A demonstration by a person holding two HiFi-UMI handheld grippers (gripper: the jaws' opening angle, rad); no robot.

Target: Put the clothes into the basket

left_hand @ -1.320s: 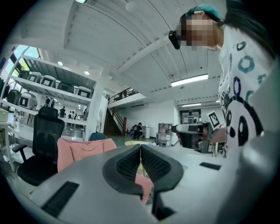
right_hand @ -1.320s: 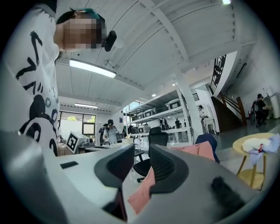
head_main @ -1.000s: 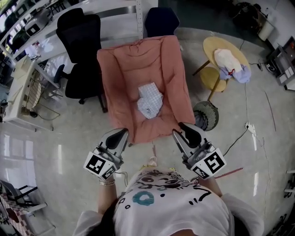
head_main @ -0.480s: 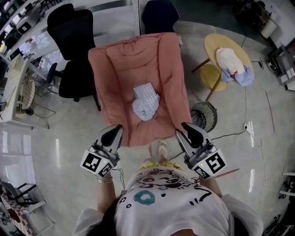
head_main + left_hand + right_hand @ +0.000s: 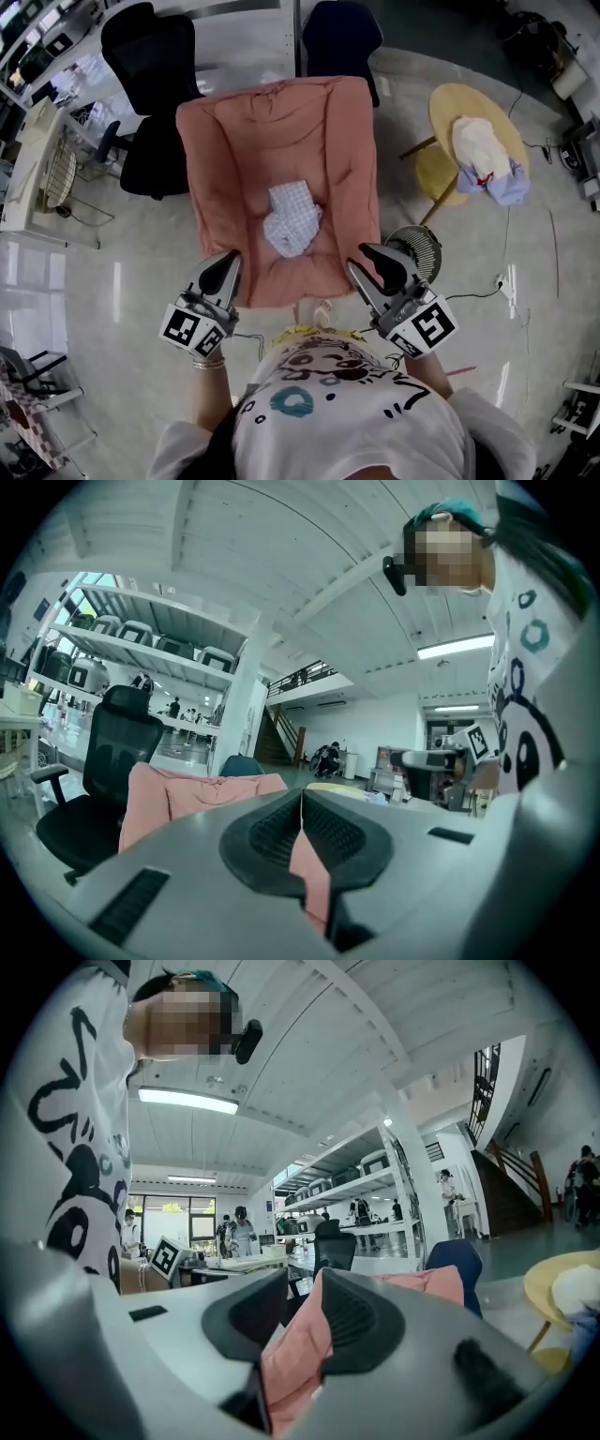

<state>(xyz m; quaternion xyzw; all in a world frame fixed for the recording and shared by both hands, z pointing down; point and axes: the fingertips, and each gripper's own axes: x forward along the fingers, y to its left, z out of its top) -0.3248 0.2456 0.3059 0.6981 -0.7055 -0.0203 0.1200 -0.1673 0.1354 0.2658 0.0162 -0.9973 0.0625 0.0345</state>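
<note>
A crumpled white and blue checked garment (image 5: 291,217) lies in the middle of a pink cushioned lounge chair (image 5: 234,141). My left gripper (image 5: 222,272) is shut and empty, just short of the chair's front left edge. My right gripper (image 5: 380,262) stands open with nothing held, near the front right corner. In the left gripper view the left gripper (image 5: 302,794) shows closed jaws, with the pink chair (image 5: 187,794) beyond. In the right gripper view the right gripper (image 5: 305,1283) has a gap, and the pink chair (image 5: 427,1283) shows through it. The garment is hidden in both gripper views.
A round dark wire-mesh thing (image 5: 417,251) stands on the floor right of the chair, close to my right gripper. A yellow round table (image 5: 450,103) at the right bears a pile of pale clothes (image 5: 483,150). Black office chairs (image 5: 155,84) and desks stand behind and left.
Both grippers and the person have moved forward towards the pink chair, whose front edge now lies between the two grippers. Neither gripper's jaws have changed.
</note>
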